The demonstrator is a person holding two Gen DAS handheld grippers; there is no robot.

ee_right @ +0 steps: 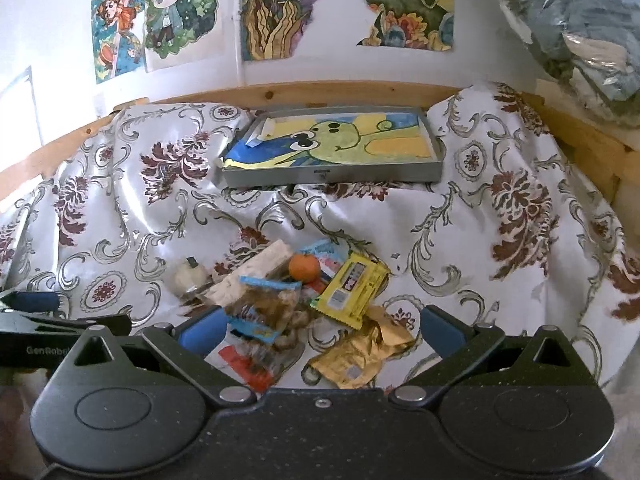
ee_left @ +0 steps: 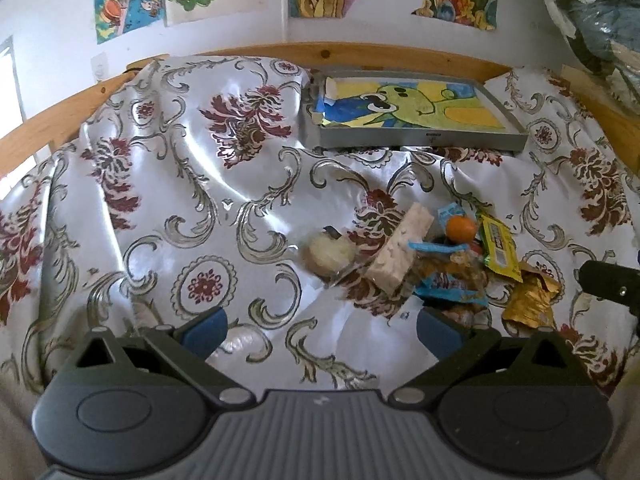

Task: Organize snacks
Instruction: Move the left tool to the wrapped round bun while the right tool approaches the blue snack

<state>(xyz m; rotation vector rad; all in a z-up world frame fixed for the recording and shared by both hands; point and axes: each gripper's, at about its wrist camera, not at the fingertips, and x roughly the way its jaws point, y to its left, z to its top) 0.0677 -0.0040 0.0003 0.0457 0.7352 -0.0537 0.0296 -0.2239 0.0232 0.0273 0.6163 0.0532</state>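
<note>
several snacks lie heaped on the floral satin cloth (ee_right: pixel 500 240) before the grey tray (ee_right: pixel 332 176): a small orange (ee_right: pixel 304 267), yellow-green packet (ee_right: pixel 352 286), crumpled gold wrapper (ee_right: pixel 360 356) and pale puffed-rice bar (ee_right: pixel 256 272), while the left gripper (ee_left: pixel 322 326) and right gripper (ee_right: pixel 322 326) hang spread wide, grasping nothing.

The snack pile (ee_right: pixel 304 304) lies on the cloth (ee_right: pixel 480 240), with the tray (ee_right: pixel 332 176) behind it.
</note>
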